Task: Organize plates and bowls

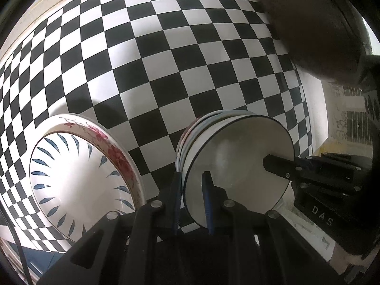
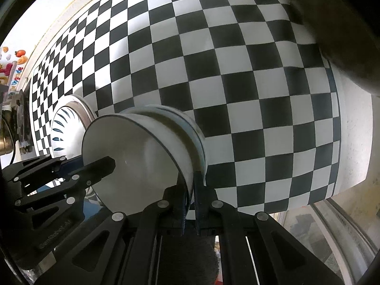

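Note:
A stack of nested bowls, the top one white with a dark rim, is held over the checkered tablecloth. My left gripper is shut on the stack's rim at one side. My right gripper is shut on the rim at the opposite side; its finger reaches over the bowl in the left wrist view. A stack of plates, the top one white with blue leaf marks over a red-flowered one, lies to the left.
The table's right edge drops to a pale floor. A dark round object sits at the upper right. Colourful items are at the far left.

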A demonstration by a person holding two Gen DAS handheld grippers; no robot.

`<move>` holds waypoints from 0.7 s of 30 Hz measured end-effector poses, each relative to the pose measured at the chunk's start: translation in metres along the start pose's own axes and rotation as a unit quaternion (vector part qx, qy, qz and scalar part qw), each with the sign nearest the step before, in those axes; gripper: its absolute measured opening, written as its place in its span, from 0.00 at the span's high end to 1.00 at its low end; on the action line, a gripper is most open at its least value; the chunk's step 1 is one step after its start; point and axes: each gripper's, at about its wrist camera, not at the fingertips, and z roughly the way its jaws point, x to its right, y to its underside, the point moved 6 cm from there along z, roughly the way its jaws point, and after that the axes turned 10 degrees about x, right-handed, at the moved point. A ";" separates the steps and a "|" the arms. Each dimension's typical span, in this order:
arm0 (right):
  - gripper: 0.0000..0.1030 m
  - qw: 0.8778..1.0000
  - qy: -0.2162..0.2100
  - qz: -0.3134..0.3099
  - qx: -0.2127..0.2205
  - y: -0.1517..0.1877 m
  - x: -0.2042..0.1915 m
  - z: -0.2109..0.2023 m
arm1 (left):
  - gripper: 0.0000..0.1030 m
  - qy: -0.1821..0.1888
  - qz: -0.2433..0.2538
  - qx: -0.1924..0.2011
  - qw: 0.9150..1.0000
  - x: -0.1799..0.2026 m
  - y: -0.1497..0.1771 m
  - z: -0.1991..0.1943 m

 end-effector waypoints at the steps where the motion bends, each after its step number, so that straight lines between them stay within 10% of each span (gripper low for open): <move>1: 0.90 1.000 0.000 0.002 0.000 0.000 0.000 0.000 | 0.86 -0.001 -0.001 0.000 1.000 0.000 0.000 0.000; 21: 0.88 1.000 0.009 0.007 0.003 0.002 0.002 -0.004 | 0.85 -0.012 -0.018 0.000 1.000 -0.002 -0.003 -0.006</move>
